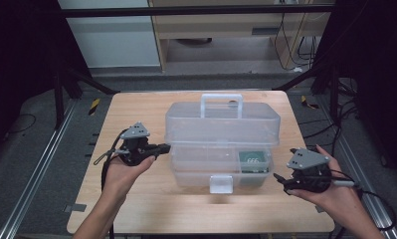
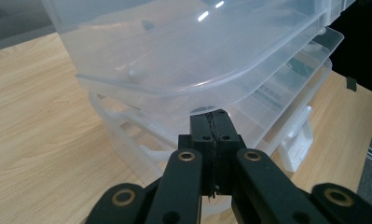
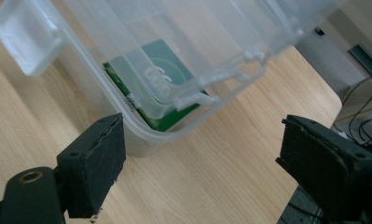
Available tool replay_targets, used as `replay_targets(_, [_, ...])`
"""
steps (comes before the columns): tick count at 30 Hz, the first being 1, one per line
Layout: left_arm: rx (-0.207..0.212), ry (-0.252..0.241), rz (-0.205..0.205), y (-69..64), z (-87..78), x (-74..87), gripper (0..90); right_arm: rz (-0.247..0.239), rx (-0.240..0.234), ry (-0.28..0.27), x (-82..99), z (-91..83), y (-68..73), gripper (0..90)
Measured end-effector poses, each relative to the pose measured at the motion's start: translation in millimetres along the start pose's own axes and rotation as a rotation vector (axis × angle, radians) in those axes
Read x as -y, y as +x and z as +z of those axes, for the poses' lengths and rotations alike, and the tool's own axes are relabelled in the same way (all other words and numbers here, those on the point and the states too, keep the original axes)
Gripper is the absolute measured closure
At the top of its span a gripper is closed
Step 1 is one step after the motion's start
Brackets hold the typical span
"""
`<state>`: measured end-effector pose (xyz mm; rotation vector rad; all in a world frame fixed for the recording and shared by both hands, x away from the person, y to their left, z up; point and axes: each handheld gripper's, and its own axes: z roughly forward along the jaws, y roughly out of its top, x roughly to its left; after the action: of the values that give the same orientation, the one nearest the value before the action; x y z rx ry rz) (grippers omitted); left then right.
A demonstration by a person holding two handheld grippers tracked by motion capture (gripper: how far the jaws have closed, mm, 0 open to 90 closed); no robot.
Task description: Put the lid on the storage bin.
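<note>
Closing step: left gripper (image 1: pixel 162 147), jaws closed and empty, at box (image 1: pixel 221 144) lid's 9 o'clock; right gripper (image 1: pixel 278 178), agape, must reach the 3 o'clock rim.

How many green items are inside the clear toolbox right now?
1. A green box sits in the right front corner of the clear toolbox, also seen near the right gripper. The frosted walls could hide others.

Box (image 1: pixel 222 144) sits mid-table (image 1: pixel 136 209), latch (image 1: pixel 221 183) at its front. Left gripper (image 1: pixel 163 147) is at its left side, right gripper (image 1: pixel 278 179) off its right front corner, card (image 1: pixel 252 159) inside right.
</note>
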<state>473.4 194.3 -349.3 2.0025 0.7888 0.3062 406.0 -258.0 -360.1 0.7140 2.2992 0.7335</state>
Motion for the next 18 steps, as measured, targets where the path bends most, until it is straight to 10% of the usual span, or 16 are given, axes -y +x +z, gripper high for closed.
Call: replay_targets(18, [0.021,0.026,0.029,-2.1,3.5,15.1,90.0,0.084,0.037,0.039,29.4,13.0,-12.8,16.6])
